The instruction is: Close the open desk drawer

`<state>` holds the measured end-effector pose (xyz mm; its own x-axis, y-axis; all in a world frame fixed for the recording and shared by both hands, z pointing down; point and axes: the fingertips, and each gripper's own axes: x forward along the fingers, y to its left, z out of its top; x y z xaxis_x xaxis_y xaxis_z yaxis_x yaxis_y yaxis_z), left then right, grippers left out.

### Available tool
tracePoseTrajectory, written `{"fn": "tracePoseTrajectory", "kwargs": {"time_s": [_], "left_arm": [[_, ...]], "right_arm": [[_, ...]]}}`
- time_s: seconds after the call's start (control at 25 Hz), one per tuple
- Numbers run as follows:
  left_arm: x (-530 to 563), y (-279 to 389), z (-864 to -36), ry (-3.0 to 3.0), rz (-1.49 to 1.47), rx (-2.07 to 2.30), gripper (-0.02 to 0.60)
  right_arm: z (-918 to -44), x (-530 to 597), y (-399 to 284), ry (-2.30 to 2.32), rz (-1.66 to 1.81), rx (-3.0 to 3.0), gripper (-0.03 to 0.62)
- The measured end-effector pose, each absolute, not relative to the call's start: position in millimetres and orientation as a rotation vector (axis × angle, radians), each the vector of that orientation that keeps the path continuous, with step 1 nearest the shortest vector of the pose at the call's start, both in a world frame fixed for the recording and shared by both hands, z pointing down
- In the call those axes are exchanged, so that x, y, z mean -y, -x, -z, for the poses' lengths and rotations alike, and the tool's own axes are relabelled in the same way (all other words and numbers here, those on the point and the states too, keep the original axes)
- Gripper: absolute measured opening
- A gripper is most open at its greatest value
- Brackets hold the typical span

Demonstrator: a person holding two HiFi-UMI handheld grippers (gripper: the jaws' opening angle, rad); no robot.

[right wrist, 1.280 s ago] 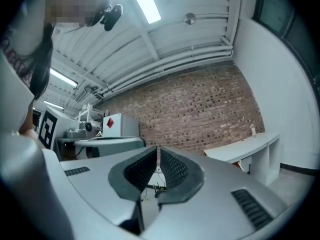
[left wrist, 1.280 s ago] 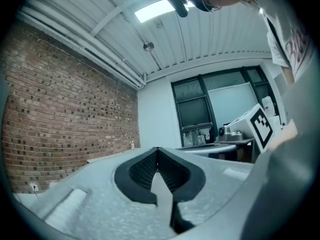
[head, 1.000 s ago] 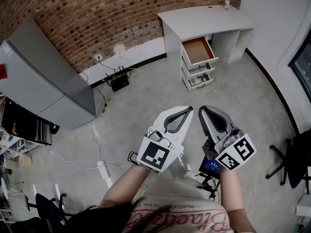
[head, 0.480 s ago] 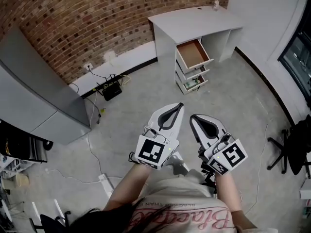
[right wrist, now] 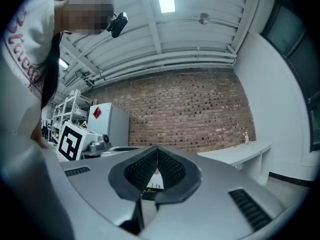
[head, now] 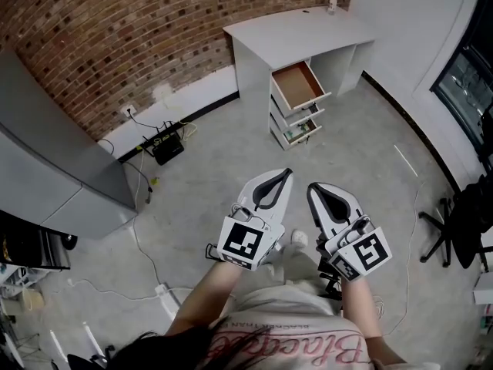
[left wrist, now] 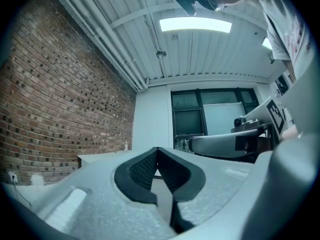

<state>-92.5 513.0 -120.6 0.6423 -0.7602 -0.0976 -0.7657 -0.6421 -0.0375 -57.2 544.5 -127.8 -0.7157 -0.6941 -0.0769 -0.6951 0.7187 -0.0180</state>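
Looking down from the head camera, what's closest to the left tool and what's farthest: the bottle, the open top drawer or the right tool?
1. Right tool, just beside the left tool.
2. Open top drawer, ahead, sticking out of the desk.
3. Bottle, on the desk's far corner.

Red brick wall (head: 115,37) along the back, plain white wall (head: 408,14) on the right with dark windows (head: 462,83), grey concrete floor (head: 362,153), white tabletop (head: 308,25) in the corner, tall grey cabinet (head: 54,153) on the left, black office chair (head: 458,222), ribbed white ceiling (left wrist: 220,59), lit strip light (left wrist: 195,24).
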Motion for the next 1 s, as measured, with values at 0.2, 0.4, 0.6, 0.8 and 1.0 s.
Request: {"fn": "tracePoseTrajectory", "kwargs": {"time_s": [0.2,0.4,0.6,0.8,1.0], "left_arm": [[-497.3,84.6,114.6,2.788,-0.104,-1.277,0.005],[-469.6,73.0,106.4,2.795,-0.094,-1.273,0.005],[-433.5,52.4,106.1,2.81,-0.067,-1.248,0.005],[-384.8,35.7,105.0,2.797,-0.037,-1.256,0.005],[-330.5,12.9,116.1,2.8,-0.058,-1.266,0.005]], "right_arm": [[133.6,-541.8,53.8,0.976,0.013,-2.867,0.012],[144.3,-517.9,33.8,1.048,-0.111,-2.748,0.012],[139.2,-483.6,28.8,1.012,-0.149,-2.806,0.011],[149.3,-442.7,17.6,0.952,-0.216,-2.794,0.012],[158.8,-378.6,-11.4,0.931,-0.134,-2.823,0.012]]}}
